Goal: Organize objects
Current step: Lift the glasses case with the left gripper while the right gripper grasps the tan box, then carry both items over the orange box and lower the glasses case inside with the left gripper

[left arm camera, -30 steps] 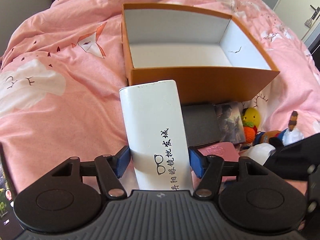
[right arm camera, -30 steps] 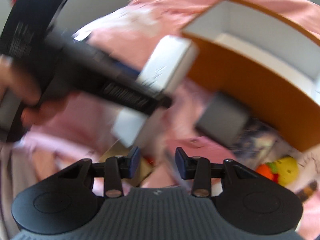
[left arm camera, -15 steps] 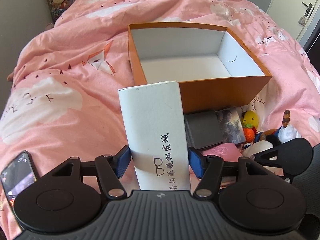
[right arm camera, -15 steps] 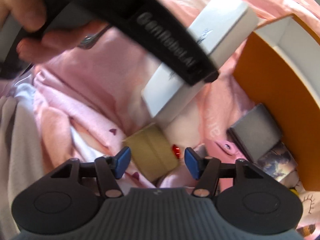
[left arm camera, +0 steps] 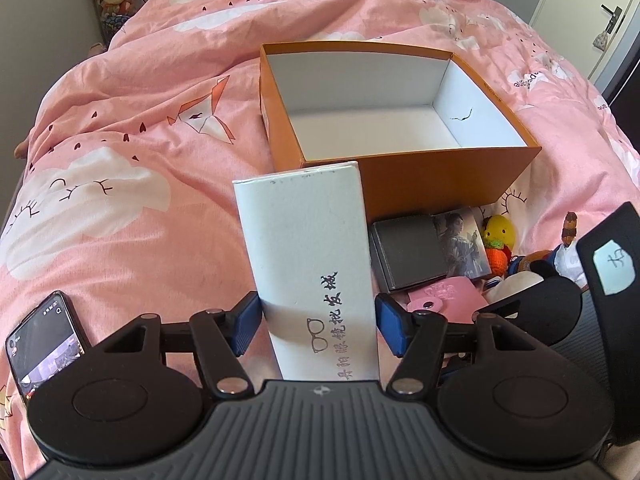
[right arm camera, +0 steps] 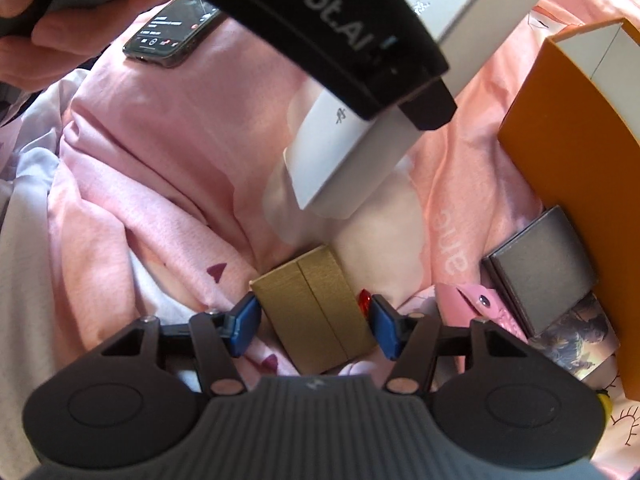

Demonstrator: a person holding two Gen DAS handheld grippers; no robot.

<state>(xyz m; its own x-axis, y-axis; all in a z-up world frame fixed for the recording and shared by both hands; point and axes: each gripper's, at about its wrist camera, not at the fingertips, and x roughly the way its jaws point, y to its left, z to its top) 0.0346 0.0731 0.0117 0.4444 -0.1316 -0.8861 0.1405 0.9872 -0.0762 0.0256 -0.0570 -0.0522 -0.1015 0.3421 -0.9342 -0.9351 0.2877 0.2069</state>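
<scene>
Pink bedspread (left arm camera: 120,128), orange box (left arm camera: 448,172) on it empty, nothing sorted yet: left gripper (left arm camera: 318,322) clamped on white glasses carton (left arm camera: 308,248) just short of box, right gripper (right arm camera: 312,322) spread around gold box (right arm camera: 316,308), other clutter unsorted beside box.

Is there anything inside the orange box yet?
No. The orange box shows only its bare white floor and walls; the white box is outside it, in the left gripper.
</scene>
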